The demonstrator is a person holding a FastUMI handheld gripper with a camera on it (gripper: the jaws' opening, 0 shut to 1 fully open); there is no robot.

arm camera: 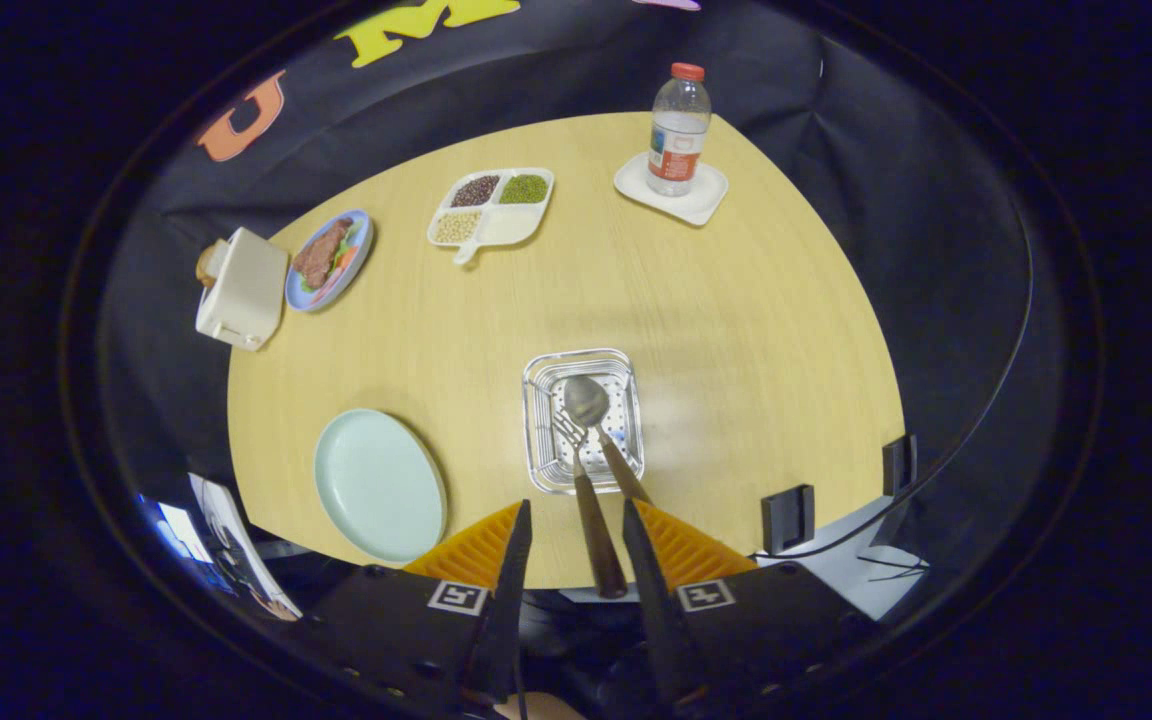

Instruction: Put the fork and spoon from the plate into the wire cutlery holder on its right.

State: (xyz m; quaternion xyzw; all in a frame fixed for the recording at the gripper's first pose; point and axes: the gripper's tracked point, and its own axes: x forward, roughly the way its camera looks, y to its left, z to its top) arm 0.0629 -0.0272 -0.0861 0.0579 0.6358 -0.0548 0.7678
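Between the fingers of my gripper (576,545) the brown handle of the fork (591,520) is standing up, and I am keeping the fingers apart, not pressing on it. Its tines are sitting down inside the wire cutlery holder (536,440), just ahead of the fingers. Beside it the spoon (588,402) is leaning in the same holder, its bowl pointing away from me. To the left of the holder the pale green plate (376,485) is lying bare on the table (736,320). Far beyond, a water bottle (679,130) is standing on a white coaster (706,200), well apart from a divided dish (511,225) of beans.
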